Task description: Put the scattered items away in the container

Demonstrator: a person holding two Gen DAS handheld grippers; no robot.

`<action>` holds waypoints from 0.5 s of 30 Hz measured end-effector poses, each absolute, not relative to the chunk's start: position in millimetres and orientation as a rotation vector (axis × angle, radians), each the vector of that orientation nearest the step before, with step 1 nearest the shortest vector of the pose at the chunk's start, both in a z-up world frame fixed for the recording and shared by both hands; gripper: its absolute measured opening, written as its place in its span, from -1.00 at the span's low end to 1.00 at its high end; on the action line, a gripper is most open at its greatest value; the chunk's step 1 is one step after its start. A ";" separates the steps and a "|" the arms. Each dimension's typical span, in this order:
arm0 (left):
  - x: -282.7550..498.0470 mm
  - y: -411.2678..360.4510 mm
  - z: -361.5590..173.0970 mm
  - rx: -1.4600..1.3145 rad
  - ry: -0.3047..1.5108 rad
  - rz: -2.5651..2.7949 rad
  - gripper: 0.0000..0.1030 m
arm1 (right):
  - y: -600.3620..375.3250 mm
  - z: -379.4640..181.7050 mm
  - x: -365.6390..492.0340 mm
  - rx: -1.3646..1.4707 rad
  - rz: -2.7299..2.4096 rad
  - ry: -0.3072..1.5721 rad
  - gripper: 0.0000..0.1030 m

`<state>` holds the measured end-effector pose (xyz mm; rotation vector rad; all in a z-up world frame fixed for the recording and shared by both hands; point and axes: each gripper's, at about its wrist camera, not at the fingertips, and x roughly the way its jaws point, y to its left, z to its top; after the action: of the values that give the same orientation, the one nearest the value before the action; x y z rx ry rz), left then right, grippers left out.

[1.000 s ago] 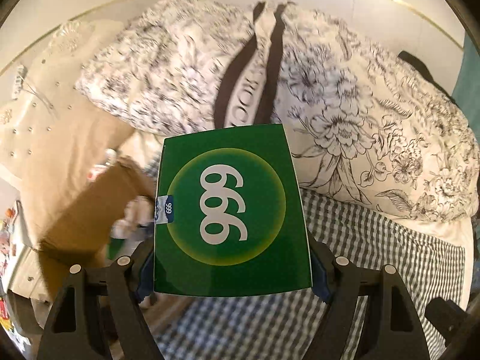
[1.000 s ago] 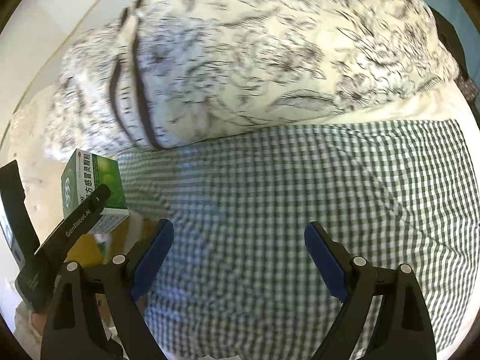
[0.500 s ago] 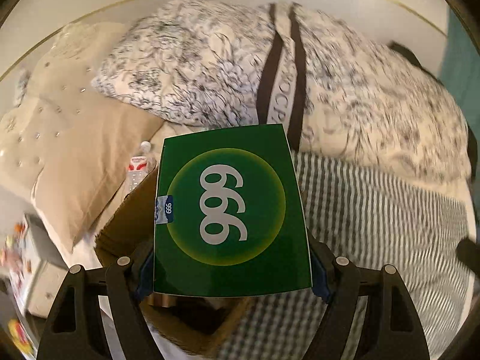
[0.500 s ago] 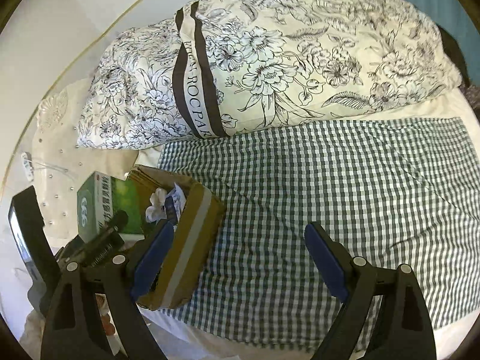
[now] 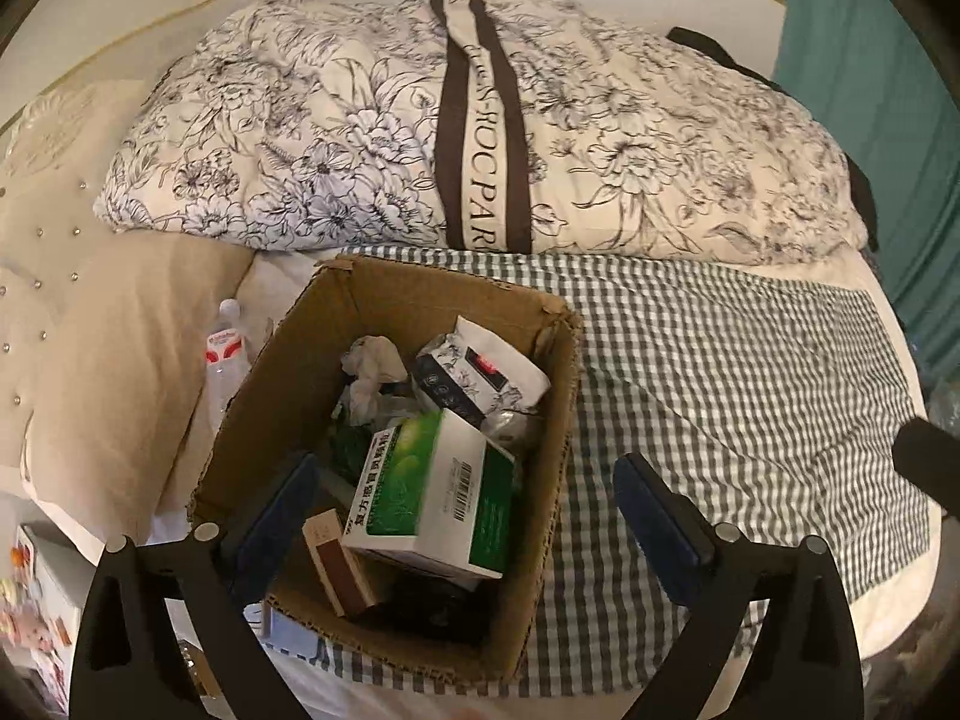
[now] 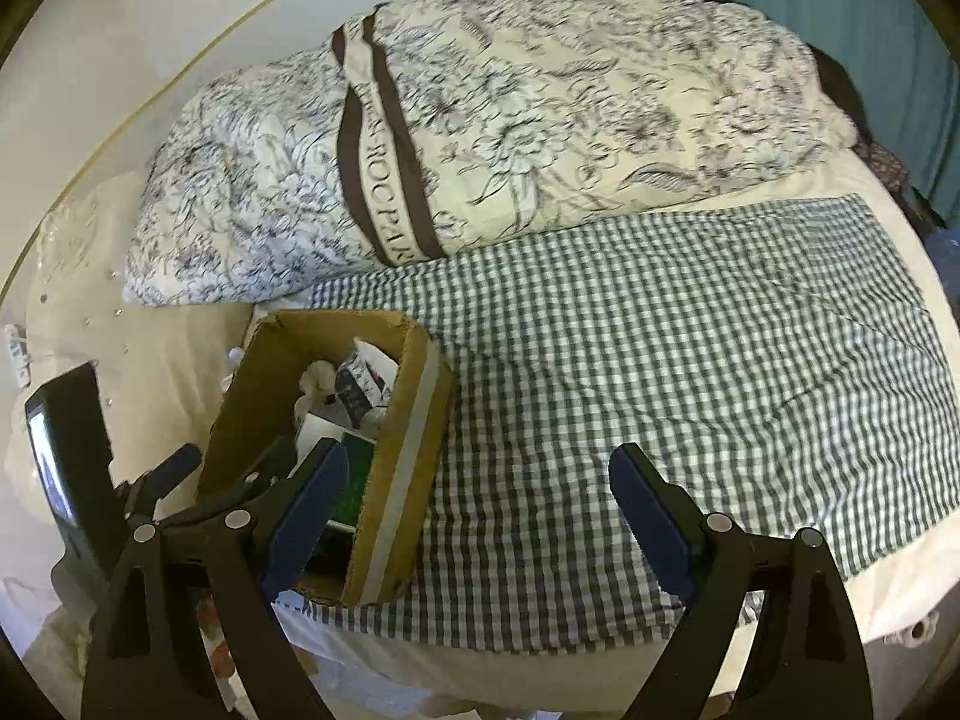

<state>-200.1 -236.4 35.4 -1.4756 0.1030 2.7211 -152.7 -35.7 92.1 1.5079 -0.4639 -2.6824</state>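
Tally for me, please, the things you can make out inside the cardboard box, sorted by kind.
Green and white medicine box: 1
Floral-print packet: 1
Crumpled white tissue: 1
Small brown box: 1
Total: 4; items beneath are too hidden to count.

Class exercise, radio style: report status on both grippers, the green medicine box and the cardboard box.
Left gripper opening, nothing between pads. Right gripper open, empty. Green-and-white medicine box lying inside brown cardboard box. Checked cloth shows no obstruction.

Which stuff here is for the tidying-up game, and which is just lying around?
For the tidying:
- cardboard box
- green medicine box, inside it
- floral packet, inside it
- left gripper, opening, nothing between its fingers

Just lying around:
- flowery duvet
- checked cloth
- beige pillow
- plastic bottle
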 end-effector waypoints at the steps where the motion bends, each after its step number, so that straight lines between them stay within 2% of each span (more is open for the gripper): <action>1: -197.2 -236.5 39.3 -1.459 0.096 2.719 1.00 | -34.1 94.6 -150.7 1.505 -2.698 -0.463 0.73; 7: -192.1 -235.7 60.8 -1.367 0.102 2.722 1.00 | -30.7 106.9 -139.5 1.498 -2.762 -0.412 0.73; 15: -193.7 -236.0 63.5 -1.368 0.100 2.701 1.00 | -31.4 99.3 -135.1 1.541 -2.777 -0.354 0.73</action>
<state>-193.7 -236.0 63.5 -1.3682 0.1003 2.7005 -135.1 -31.4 99.3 1.5407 -0.3539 -2.7775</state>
